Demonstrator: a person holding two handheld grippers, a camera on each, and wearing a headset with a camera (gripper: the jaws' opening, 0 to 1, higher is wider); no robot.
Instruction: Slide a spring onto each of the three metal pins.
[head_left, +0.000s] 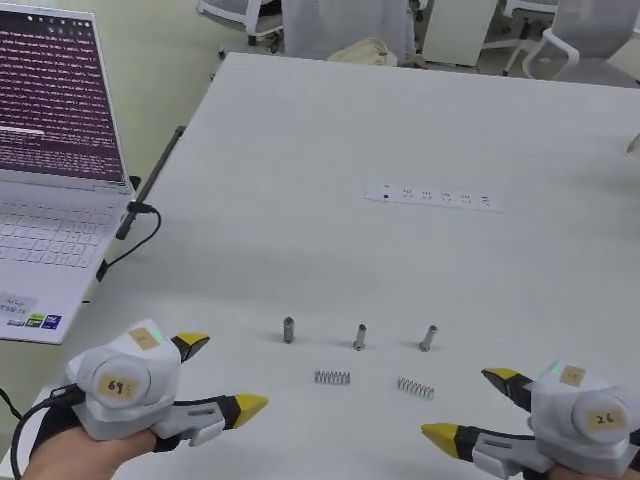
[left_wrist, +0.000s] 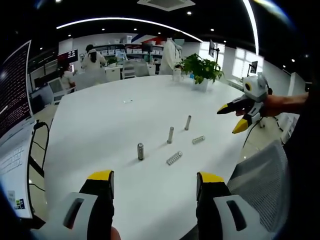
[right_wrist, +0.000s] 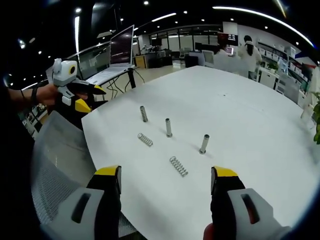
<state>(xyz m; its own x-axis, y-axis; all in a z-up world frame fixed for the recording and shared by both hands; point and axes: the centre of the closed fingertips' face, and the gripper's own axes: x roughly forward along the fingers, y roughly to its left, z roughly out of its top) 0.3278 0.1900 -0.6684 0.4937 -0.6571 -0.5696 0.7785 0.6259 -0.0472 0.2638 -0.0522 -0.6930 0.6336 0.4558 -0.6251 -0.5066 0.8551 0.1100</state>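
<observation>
Three short metal pins (head_left: 360, 337) are standing upright in a row near the front edge of the smooth white counter (head_left: 400, 120). The leftmost pin (head_left: 289, 330) is wearing a ribbed coil, while the other two are showing bare, shiny cylinders. Two loose wire springs (head_left: 332, 377) are lying flat between that row and the edge. The left gripper (head_left: 220, 375) and right gripper (head_left: 470, 405) are hovering over the front edge, each with its yellow-tipped fingers spread apart and gripping nothing.
</observation>
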